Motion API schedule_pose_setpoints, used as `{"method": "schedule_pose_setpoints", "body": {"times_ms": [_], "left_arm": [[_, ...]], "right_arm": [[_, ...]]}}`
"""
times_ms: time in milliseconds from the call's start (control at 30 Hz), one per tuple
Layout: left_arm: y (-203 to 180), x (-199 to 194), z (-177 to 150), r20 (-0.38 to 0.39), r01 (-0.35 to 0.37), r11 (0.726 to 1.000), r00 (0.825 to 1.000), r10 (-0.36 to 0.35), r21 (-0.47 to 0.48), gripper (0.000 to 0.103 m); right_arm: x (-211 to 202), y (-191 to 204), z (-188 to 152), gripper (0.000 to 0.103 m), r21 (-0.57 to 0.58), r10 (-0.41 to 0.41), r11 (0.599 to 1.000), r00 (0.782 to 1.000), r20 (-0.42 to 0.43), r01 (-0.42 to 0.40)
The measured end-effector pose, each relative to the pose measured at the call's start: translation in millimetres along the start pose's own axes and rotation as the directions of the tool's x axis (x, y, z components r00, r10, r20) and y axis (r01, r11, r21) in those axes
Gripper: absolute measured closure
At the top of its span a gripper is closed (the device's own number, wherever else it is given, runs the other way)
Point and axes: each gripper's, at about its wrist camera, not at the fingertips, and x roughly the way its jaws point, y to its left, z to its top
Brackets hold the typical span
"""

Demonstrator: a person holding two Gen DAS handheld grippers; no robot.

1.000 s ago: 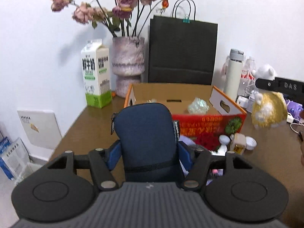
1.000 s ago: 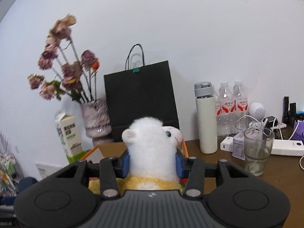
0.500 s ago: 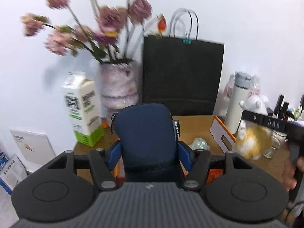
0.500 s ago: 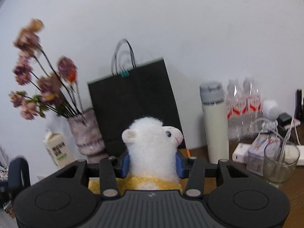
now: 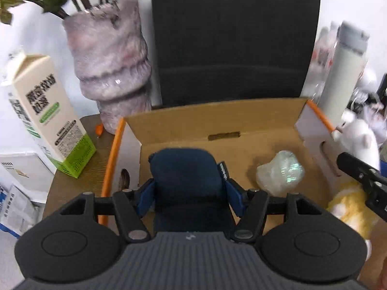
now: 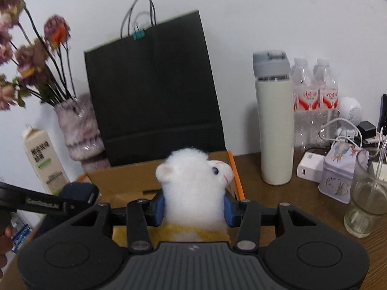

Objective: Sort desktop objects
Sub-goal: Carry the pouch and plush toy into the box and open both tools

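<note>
My left gripper point(image 5: 188, 193) is shut on a navy zip pouch point(image 5: 186, 176), held upright over the open cardboard box point(image 5: 217, 118) with orange edges. A crumpled clear wrapper point(image 5: 280, 171) lies on the box floor. My right gripper point(image 6: 193, 207) is shut on a white and yellow plush alpaca point(image 6: 193, 181), hanging just in front of the box's right wall point(image 6: 233, 169). The alpaca point(image 5: 355, 145) and part of the right gripper also show at the right edge of the left wrist view. The pouch point(image 6: 77, 191) and the left gripper's side appear at the left of the right wrist view.
Behind the box stand a black paper bag point(image 6: 152, 91), a vase of dried flowers point(image 5: 111, 72) and a milk carton point(image 5: 46, 111). To the right are a white flask point(image 6: 274, 120), water bottles point(image 6: 314, 96), a tin point(image 6: 338, 169), a glass point(image 6: 367, 198) and chargers with cables point(image 6: 338, 130).
My left gripper has carried the pouch forward until it hangs over the box. My right gripper has brought the alpaca closer to the box's right side and slightly lower.
</note>
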Motion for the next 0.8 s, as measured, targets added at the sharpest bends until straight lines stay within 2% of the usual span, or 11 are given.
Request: {"method": "schedule_pose_setpoints", "body": {"times_ms": [100, 200, 267, 300, 367, 467, 533, 567, 633, 700, 800], "left_arm": [[-3, 18, 0, -0.004, -0.027, 0.999, 1.000, 0.027, 0.020, 0.040], [1, 34, 3, -0.037, 0.000, 1.000, 0.999, 0.000, 0.003, 0.044], [-1, 40, 3, -0.067, -0.007, 1.000, 0.998, 0.008, 0.014, 0.071], [-2, 41, 2, -0.078, -0.015, 1.000, 0.997, 0.017, 0.024, 0.075], [-4, 38, -1, -0.075, 0.004, 0.999, 0.997, -0.001, 0.035, 0.073], [-11, 35, -9, -0.053, -0.019, 0.996, 0.998, 0.023, 0.086, 0.067], [-16, 35, -16, -0.052, -0.028, 0.993, 0.998, 0.034, 0.116, 0.050], [-16, 36, -18, -0.060, -0.019, 0.994, 0.998, 0.025, 0.111, 0.046], [-18, 36, -25, -0.101, 0.014, 0.994, 0.995, -0.004, 0.105, 0.031], [-24, 30, -38, -0.075, 0.003, 0.992, 0.997, 0.007, 0.125, 0.031], [-24, 22, -45, -0.071, 0.009, 0.996, 0.997, -0.003, 0.089, 0.031]], "right_arm": [[8, -4, -5, 0.058, 0.037, 0.007, 0.999, 0.999, -0.033, -0.006], [7, -3, -6, 0.057, 0.030, 0.003, 1.000, 1.000, -0.023, -0.002], [7, -5, -5, 0.057, 0.040, 0.012, 0.999, 1.000, -0.021, -0.011], [8, -8, -6, 0.057, 0.054, 0.016, 0.998, 1.000, -0.020, -0.015], [10, -13, -5, 0.057, 0.079, 0.022, 0.997, 1.000, -0.021, -0.021], [17, -20, -7, 0.057, 0.112, 0.043, 0.993, 0.998, -0.041, -0.039], [21, -22, -10, 0.056, 0.138, 0.050, 0.990, 0.998, -0.044, -0.043], [22, -22, -12, 0.055, 0.143, 0.044, 0.989, 0.998, -0.042, -0.038], [23, -21, -16, 0.055, 0.143, 0.034, 0.989, 0.999, -0.009, -0.033], [25, -11, -21, 0.055, 0.064, -0.011, 0.998, 1.000, 0.007, 0.011], [29, 12, -26, 0.053, -0.080, -0.116, 0.990, 0.993, -0.004, 0.116]]}}
